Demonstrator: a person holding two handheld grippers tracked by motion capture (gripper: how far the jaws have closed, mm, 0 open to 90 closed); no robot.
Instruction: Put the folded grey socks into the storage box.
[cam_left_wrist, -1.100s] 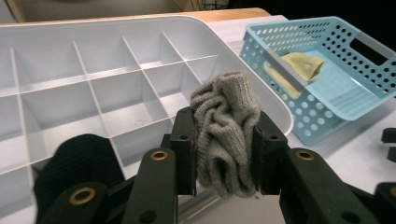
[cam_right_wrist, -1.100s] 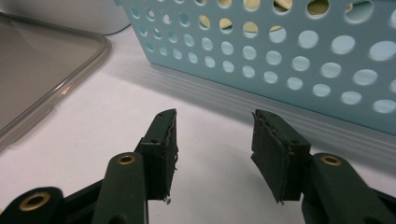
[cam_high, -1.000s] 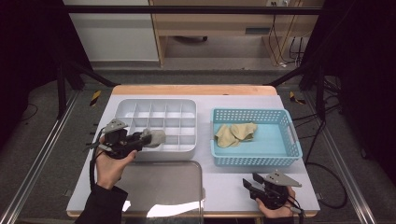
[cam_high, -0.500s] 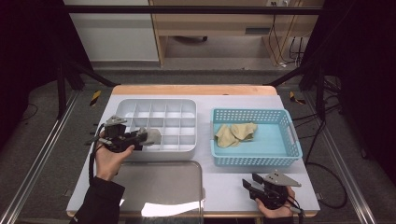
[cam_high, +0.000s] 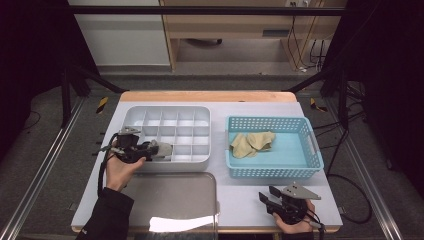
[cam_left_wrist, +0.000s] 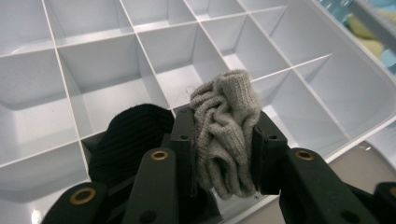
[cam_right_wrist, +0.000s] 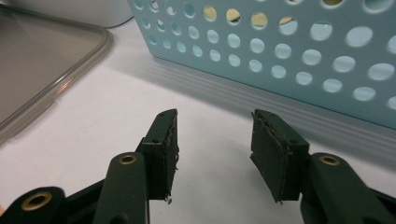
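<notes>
Jaws of my left gripper (cam_left_wrist: 223, 154) pinch a bunched grey sock (cam_left_wrist: 225, 135), pads pressed into both sides of it; it hangs over the near-left cells of the white divided tray (cam_high: 200, 161), not yet resting in any cell. Jaws of my right gripper (cam_right_wrist: 212, 151) stand spread with nothing between them, low over the surface (cam_high: 240, 200) near its front right corner.

Progress, as I judge it: one black sock (cam_left_wrist: 128, 140), ribbed knit, already sits in a near-left cell just beside the grey one. Grey one is next to drop. Yellow socks (cam_high: 252, 142) lie crumpled in the blue basket (cam_high: 272, 172), so most sorting is left; other cells look empty.

Materials: tray is smooth hard plastic with thin square partitions; basket is perforated plastic with round holes; clear lid (cam_high: 170, 200), rounded corners, lies flat at the front edge.
</notes>
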